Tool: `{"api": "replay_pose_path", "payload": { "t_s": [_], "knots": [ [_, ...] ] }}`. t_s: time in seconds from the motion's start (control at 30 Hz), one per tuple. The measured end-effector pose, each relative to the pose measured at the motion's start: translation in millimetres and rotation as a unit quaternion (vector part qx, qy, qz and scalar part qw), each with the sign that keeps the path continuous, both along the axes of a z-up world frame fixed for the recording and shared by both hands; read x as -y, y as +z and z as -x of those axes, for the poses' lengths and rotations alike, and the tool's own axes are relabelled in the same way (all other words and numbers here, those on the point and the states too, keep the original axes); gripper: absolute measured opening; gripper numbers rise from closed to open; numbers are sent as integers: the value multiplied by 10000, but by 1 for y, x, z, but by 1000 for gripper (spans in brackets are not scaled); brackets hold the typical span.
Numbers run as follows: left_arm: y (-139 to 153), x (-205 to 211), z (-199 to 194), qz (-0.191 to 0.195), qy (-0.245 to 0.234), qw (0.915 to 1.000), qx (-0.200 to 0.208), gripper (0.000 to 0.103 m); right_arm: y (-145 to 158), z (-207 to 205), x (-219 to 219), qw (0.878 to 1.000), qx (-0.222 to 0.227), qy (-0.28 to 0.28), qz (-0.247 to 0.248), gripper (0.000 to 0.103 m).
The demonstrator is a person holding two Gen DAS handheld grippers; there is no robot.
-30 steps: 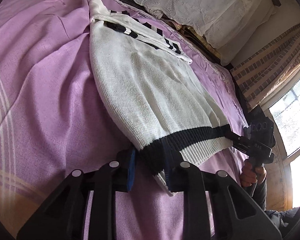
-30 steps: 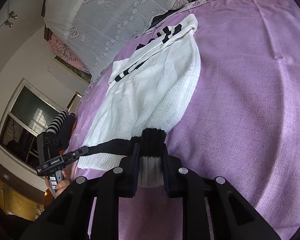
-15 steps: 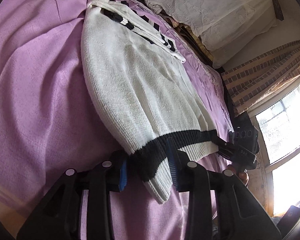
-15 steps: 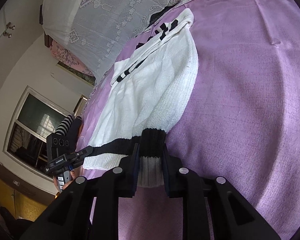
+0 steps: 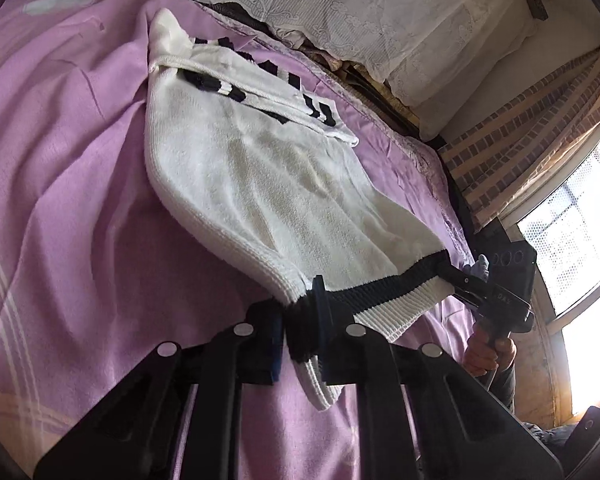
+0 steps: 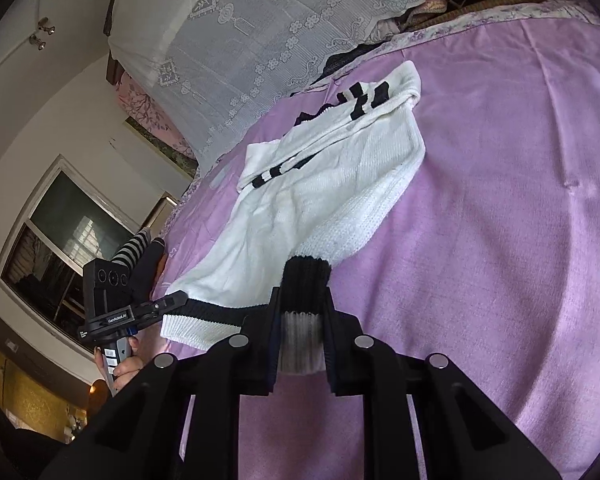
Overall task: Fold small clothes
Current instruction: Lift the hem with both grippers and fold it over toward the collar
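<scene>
Now lifted by its black hem clear of the purple bed (image 5: 60,200), the white sweater (image 5: 260,184), collar end resting flat. Pinched at one hem corner by left tongs (image 5: 300,340), reclosed after briefly loosening; gripped at the other by right tongs (image 6: 302,332), unchanged.

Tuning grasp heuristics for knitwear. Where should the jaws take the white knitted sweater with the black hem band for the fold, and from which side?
At the two corners of the black hem band, coming from the near edge of the purple bedspread. The white knitted sweater lies flat with the hem nearest, and the ribbed band bunches firmly. The left gripper and right gripper are shut there now.
</scene>
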State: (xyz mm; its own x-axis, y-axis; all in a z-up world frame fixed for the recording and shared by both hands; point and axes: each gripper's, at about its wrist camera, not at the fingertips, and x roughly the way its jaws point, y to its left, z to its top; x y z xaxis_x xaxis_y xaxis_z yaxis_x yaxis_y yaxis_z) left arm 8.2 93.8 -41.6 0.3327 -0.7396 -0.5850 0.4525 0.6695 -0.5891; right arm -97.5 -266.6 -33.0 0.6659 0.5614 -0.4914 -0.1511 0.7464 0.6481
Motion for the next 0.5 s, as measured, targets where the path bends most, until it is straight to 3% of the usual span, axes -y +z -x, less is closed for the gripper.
{"api": "replay_pose_path", "payload": {
  "t_s": [0.23,0.5],
  "knots": [
    [38,4,-39,-21,151,9993,344,12,43,-41,2,9996,271,0,92,18],
    [50,12,-88,-197,375,9984,373,11,55,-98,6,9996,241,-136,-112,18]
  ]
}}
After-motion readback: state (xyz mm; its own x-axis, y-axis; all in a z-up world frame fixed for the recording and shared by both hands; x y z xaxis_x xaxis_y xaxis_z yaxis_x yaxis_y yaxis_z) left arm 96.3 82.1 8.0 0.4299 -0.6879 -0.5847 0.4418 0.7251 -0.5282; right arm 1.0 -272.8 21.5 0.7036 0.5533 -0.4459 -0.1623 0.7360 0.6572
